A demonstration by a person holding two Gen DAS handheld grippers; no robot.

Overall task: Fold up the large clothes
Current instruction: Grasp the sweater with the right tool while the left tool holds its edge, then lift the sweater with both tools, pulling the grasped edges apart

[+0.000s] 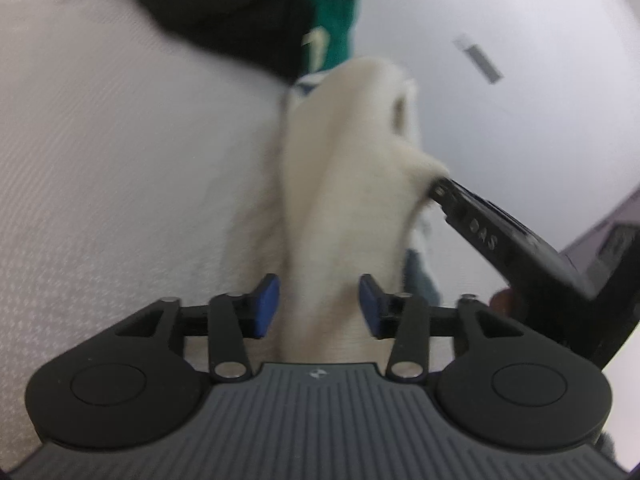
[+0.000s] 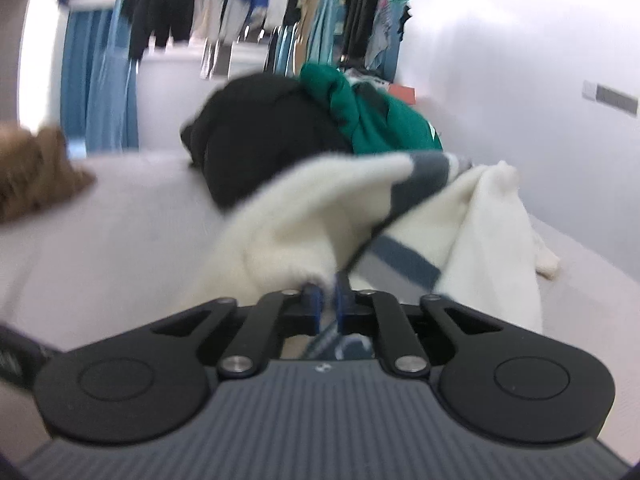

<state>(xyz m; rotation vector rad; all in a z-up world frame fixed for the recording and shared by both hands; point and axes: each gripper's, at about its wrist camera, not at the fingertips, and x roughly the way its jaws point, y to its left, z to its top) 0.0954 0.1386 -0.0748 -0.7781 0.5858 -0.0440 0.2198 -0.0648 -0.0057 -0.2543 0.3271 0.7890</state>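
A cream knit sweater (image 1: 344, 184) with blue-grey stripes (image 2: 404, 258) is lifted off the white bed. My left gripper (image 1: 319, 306) is open, its blue pads on either side of a hanging fold of the sweater without pinching it. My right gripper (image 2: 327, 296) is shut on the sweater's edge and holds it up. It also shows in the left wrist view (image 1: 444, 190) at the right, gripping the cream fabric. The sweater (image 2: 320, 216) drapes ahead of the right gripper.
A black garment (image 2: 256, 132) and a green garment (image 2: 384, 120) lie piled on the white bed (image 1: 100, 160) behind the sweater. A brown furry item (image 2: 36, 176) lies at the left. Hanging clothes (image 2: 248, 8) line the back wall.
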